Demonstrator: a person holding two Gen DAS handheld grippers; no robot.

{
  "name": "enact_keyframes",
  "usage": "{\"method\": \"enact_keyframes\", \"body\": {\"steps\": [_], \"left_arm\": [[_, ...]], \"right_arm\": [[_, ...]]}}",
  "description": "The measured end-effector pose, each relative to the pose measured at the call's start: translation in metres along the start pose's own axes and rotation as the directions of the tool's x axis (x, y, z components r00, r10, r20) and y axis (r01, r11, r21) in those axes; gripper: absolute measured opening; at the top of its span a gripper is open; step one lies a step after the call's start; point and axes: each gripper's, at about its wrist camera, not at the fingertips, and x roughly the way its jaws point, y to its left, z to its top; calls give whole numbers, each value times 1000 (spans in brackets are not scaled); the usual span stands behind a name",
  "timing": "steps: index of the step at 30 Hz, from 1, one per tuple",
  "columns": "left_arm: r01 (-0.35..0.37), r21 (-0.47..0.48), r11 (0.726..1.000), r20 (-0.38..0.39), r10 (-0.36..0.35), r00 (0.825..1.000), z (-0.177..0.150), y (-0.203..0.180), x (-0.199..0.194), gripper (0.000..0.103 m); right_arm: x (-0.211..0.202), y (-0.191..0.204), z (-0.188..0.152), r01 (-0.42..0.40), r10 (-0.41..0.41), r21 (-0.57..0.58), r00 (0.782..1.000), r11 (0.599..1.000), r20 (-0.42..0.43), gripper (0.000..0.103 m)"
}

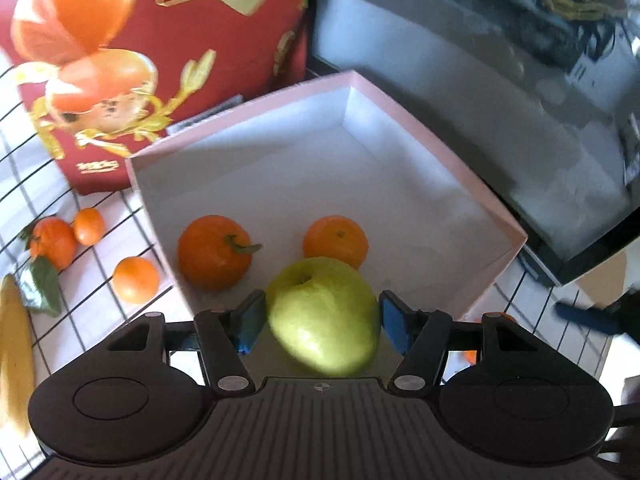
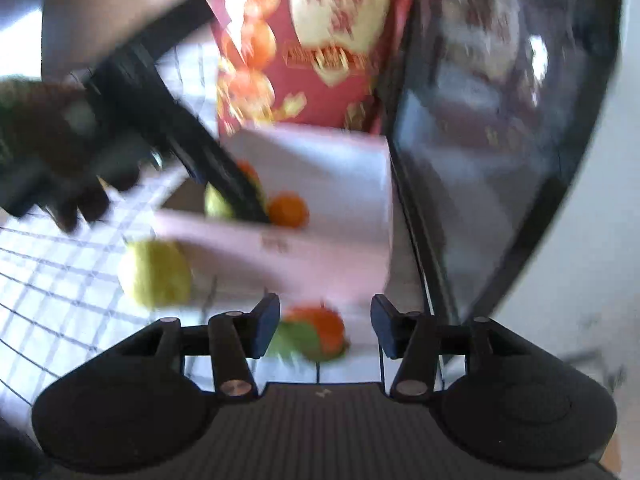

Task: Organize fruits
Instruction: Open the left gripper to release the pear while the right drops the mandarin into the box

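My left gripper (image 1: 323, 322) is shut on a green apple (image 1: 324, 316) and holds it over the near side of the pink box (image 1: 440, 136). Two tangerines lie inside the box, one with a stem (image 1: 214, 252) and one behind the apple (image 1: 336, 240). My right gripper (image 2: 325, 326) is open and empty, above a tangerine with a green leaf (image 2: 316, 332) on the tablecloth just outside the box (image 2: 280, 256). A second green apple (image 2: 156, 272) lies left of the box. The right wrist view is blurred.
A red gift box (image 1: 160, 60) stands behind the pink box. A dark glass appliance (image 1: 500, 100) is to the right. Three small tangerines (image 1: 136, 280) and a banana (image 1: 14, 352) lie on the checked tablecloth (image 1: 100, 316) to the left.
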Motion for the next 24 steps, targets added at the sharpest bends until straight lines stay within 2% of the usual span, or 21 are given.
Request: {"method": "enact_keyframes", "body": {"steps": [2, 6, 8, 10, 14, 15, 16, 20, 24], "left_arm": [[14, -32, 999, 58, -12, 998, -4, 5, -15, 62], [45, -83, 995, 163, -31, 986, -14, 17, -50, 61], [44, -117, 992, 196, -20, 980, -22, 24, -65, 61], [43, -152, 987, 208, -11, 978, -30, 30, -71, 61], [45, -239, 970, 197, 3, 980, -66, 48, -88, 61], [45, -264, 964, 189, 6, 982, -77, 53, -90, 61], [46, -287, 957, 182, 7, 983, -86, 57, -91, 61], [56, -418, 907, 150, 8, 989, -132, 76, -93, 61], [75, -524, 848, 140, 0, 990, -166, 92, -91, 61]], "right_arm": [[9, -2, -8, 7, -5, 40, 999, 999, -31, 50], [21, -2, -9, -17, 21, 117, 999, 993, -37, 51], [28, -2, -7, -14, 19, 132, 999, 991, -36, 56], [38, -2, -5, 8, -1, 142, 999, 990, -51, 56], [52, -6, -4, 33, -16, 167, 994, 985, -104, 54], [51, -5, -5, 31, -14, 161, 995, 986, -103, 46], [48, -3, -5, 23, -9, 143, 995, 989, -100, 45], [29, 8, 5, 7, -2, 57, 997, 998, -81, 45], [2, 15, 41, -36, 36, 6, 999, 999, 36, 45]]}}
